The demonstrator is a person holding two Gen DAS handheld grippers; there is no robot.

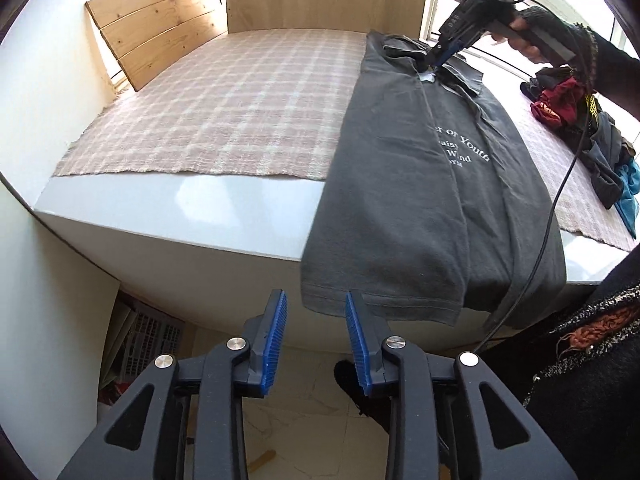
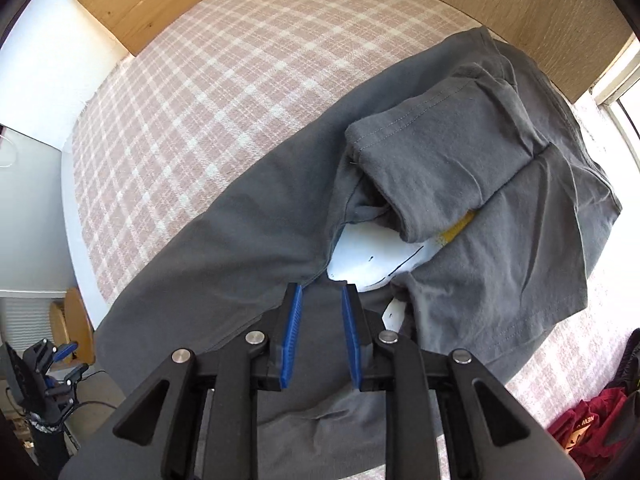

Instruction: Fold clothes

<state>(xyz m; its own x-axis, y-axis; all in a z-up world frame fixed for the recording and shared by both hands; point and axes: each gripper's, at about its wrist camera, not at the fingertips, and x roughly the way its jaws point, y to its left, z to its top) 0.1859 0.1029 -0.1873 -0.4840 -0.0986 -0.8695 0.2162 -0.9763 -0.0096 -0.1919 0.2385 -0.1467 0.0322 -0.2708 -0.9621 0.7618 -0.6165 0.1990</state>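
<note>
On the checked cloth (image 1: 208, 120), a dark grey T-shirt (image 1: 420, 184) lies folded lengthwise, hem over the table's near edge.

Both sleeves are turned in over the body, making a long strip with white lettering on the chest and a white neck label showing; the fabric is soft and lightly creased. The right gripper (image 2: 320, 312) sits low at the collar, fingers a narrow gap apart with nothing pinched between them, probably to take the neck end. The left gripper (image 1: 316, 312) waits off the hem, fingers wide and empty, likely placed to catch that end. Unfolded clothes (image 1: 580, 120) are piled beside the shirt.
</note>
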